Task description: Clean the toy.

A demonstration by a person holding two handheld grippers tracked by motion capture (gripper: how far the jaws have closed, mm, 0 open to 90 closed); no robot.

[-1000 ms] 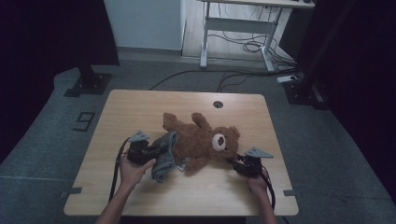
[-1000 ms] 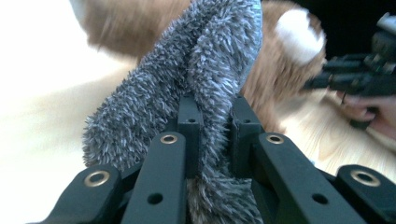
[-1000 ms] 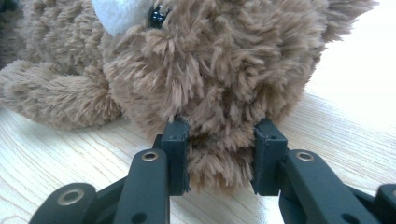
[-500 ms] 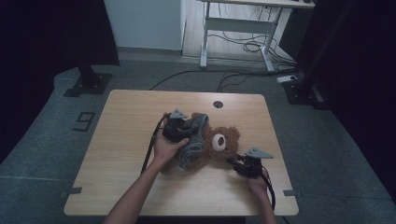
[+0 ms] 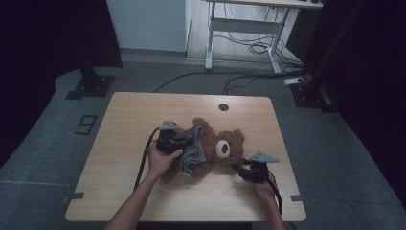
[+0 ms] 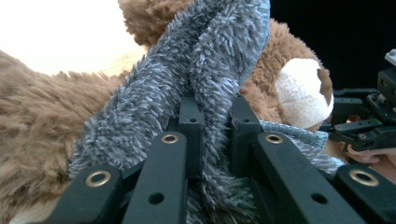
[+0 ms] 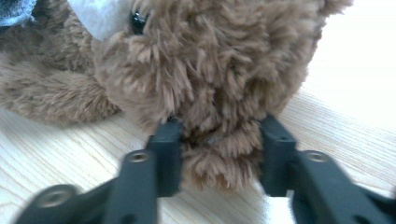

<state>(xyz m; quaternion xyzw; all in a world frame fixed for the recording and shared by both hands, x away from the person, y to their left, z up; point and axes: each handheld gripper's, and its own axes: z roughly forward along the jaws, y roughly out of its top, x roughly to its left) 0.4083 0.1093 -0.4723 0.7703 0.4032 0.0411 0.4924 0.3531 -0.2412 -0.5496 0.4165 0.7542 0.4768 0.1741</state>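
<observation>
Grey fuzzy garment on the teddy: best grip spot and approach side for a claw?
Take the grey garment at its loose bunched edge, coming from the bear's foot end. It drapes over the teddy bear lying on the table, so only that raised fold offers a pinchable ridge. The left claw already pinches such a fold. The right claw straddles the bear's ear; its jaws have just been opening.

1 teddy bear (image 5: 218,148), 1 grey fuzzy garment (image 5: 191,151), 2 grippers, 1 table (image 5: 124,120).
</observation>
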